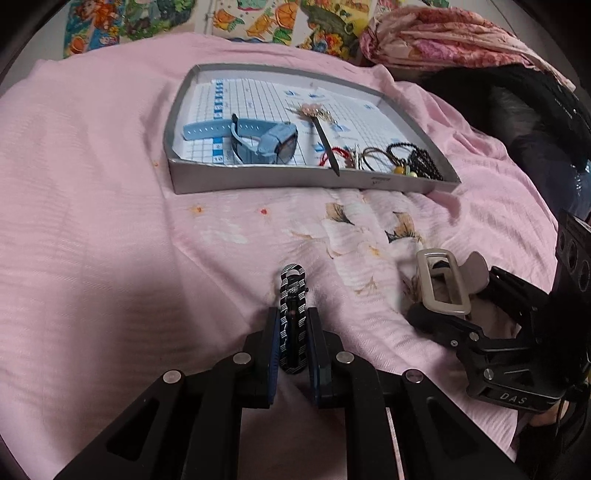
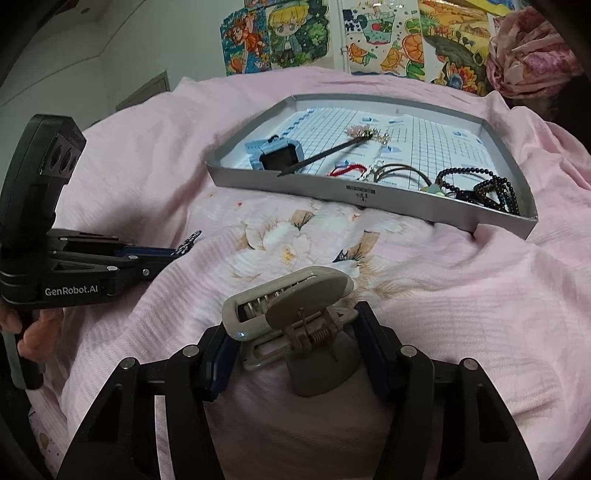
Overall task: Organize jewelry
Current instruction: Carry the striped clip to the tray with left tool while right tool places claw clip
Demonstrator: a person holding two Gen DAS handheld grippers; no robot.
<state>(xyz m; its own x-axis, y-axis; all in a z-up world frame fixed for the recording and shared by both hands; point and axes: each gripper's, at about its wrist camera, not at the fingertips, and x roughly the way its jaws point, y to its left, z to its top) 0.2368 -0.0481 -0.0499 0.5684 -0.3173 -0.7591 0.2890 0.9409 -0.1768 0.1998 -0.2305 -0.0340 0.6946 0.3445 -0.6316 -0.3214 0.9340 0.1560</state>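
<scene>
Partly hidden — striped clip point(image 1: 293, 317) pinched inside left gripper point(image 1: 293, 325) — lower end covered.

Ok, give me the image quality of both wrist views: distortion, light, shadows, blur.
Left wrist view: strong fisheye bend, the grey tray's rim bows; dark vignette at the corners; soft, even light with a dim shadow on the pink sheet at left. Right wrist view: same bowing and vignette; a small bright glint on the beige hair claw; the far wall drawings stay fairly sharp.

"GenRobot.AI" on left hand-held gripper point(image 2: 186, 245); seemingly "DAS" on right hand-held gripper point(image 1: 439, 295).
</scene>
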